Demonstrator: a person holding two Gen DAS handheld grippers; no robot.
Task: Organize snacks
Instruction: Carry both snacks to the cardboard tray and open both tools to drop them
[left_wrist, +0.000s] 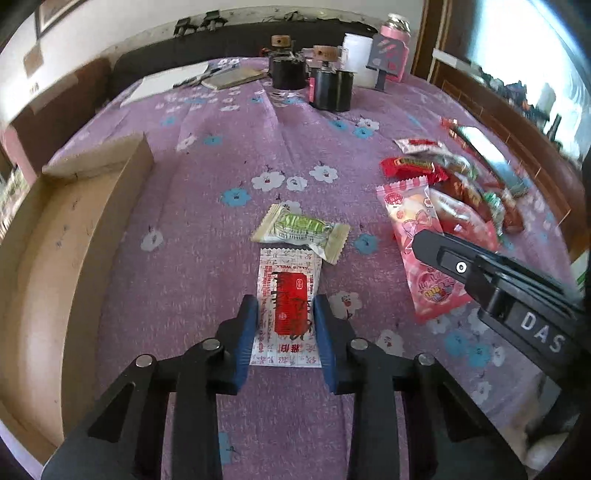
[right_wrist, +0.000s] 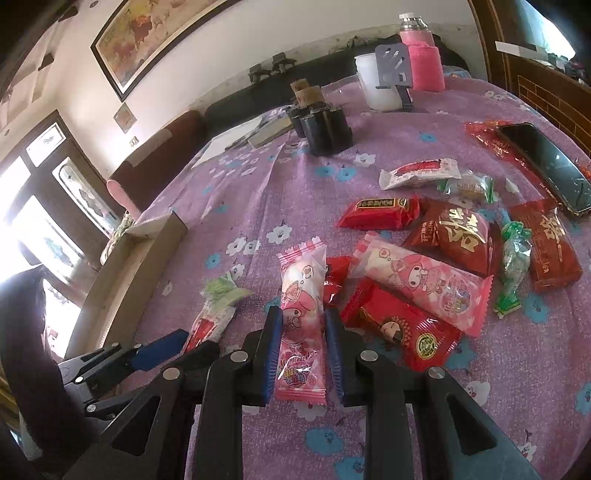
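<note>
My left gripper (left_wrist: 284, 314) is open, its blue fingers on either side of a white-and-red snack packet (left_wrist: 287, 306) lying on the purple cloth. A green-and-cream packet (left_wrist: 301, 230) lies just beyond it. My right gripper (right_wrist: 303, 328) is open, its fingers on either side of a pink cartoon candy packet (right_wrist: 302, 317). That pink packet also shows in the left wrist view (left_wrist: 417, 240), with the right gripper's body over it. A pile of red, pink and green packets (right_wrist: 443, 254) lies to the right. An open cardboard box (left_wrist: 55, 240) stands at the left.
Black cylindrical holders (left_wrist: 328, 88), a white cup (right_wrist: 375, 85), a pink bottle (right_wrist: 423, 55) and a notebook (left_wrist: 232, 77) stand at the table's far end. A phone (right_wrist: 546, 166) lies on a red packet at far right. The flowered cloth (left_wrist: 221, 155) covers the table.
</note>
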